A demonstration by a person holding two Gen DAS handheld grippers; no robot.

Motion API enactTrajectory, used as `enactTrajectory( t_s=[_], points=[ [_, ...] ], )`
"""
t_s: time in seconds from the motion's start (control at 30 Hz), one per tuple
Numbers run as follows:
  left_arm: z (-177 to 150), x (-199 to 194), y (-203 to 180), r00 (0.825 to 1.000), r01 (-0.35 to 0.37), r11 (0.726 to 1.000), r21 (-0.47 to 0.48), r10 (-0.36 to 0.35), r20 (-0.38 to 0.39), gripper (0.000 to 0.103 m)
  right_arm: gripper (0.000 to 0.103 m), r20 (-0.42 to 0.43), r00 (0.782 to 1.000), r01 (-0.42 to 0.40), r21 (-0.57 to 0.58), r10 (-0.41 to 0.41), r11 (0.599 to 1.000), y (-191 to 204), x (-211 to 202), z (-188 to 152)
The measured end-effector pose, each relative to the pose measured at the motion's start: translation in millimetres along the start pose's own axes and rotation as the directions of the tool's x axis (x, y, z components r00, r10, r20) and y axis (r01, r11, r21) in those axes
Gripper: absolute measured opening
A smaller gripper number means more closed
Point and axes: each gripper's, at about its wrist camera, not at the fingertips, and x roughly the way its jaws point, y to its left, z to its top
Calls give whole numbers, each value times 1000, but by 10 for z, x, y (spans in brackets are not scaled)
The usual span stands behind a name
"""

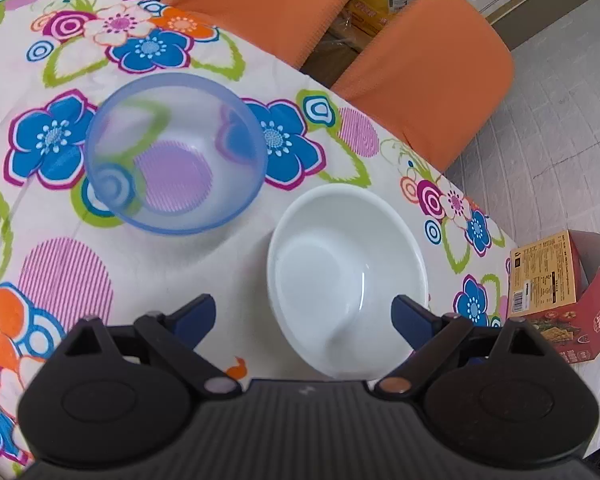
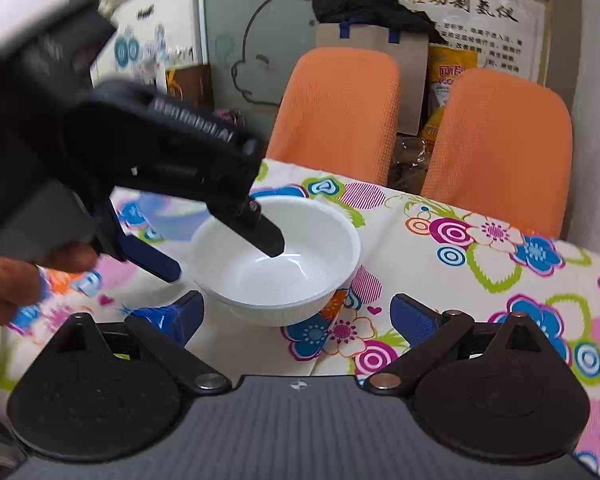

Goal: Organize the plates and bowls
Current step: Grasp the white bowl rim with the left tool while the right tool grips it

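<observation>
Nearest the left gripper (image 1: 304,316), jaws wide and empty, a white bowl (image 1: 346,276) is seen on the counter (image 1: 236,280); the right gripper (image 2: 296,316) is likewise spread. Rigid, slick, breakable: its rim should be taken. Beyond stands a light blue bowl (image 1: 176,156).

A flower-printed tablecloth (image 1: 80,272) covers the table, two orange-covered chairs (image 2: 336,112) stand at its far edge, a red and yellow printed box (image 1: 556,292) lies on the pale floor beside it, and a poster of Chinese text (image 2: 480,28) hangs behind.
</observation>
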Motion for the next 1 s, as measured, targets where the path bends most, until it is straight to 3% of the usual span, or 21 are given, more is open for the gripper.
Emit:
enactTrajectory(
  t_s=[0.23,0.43,0.53,0.57,0.6,0.7,0.77,0.83,1.0],
  points=[
    [41,144,-58,999,16,1000,-10,-16,-47,91,87,-43,999,-24,-44,22,999,-5,395,56],
    [78,203,-74,1000,9,1000,-8,-9,-28,88,87,-40,999,-41,-102,37,994,77,544,32],
    [73,214,-106,1000,6,1000,12,-5,-16,73,88,-29,997,-70,-81,68,994,46,571,39],
    [77,220,-120,1000,-2,1000,29,2,-11,58,88,-38,996,-80,-56,78,995,13,583,46],
    [78,224,-139,1000,-6,999,51,7,-8,28,89,-39,996,-78,-40,76,996,-10,585,51],
    [83,233,-159,1000,-29,995,95,28,10,25,87,-18,999,-42,-34,41,999,50,555,49],
    [82,220,-157,999,-38,993,115,36,18,25,86,65,997,-32,-54,35,998,89,438,37],
    [63,157,-172,999,-31,989,144,26,32,25,86,121,992,-21,-59,28,998,108,320,68],
    [-31,-158,-314,997,12,977,212,-28,69,25,86,164,986,20,-92,-5,996,180,100,114]
  ],
)
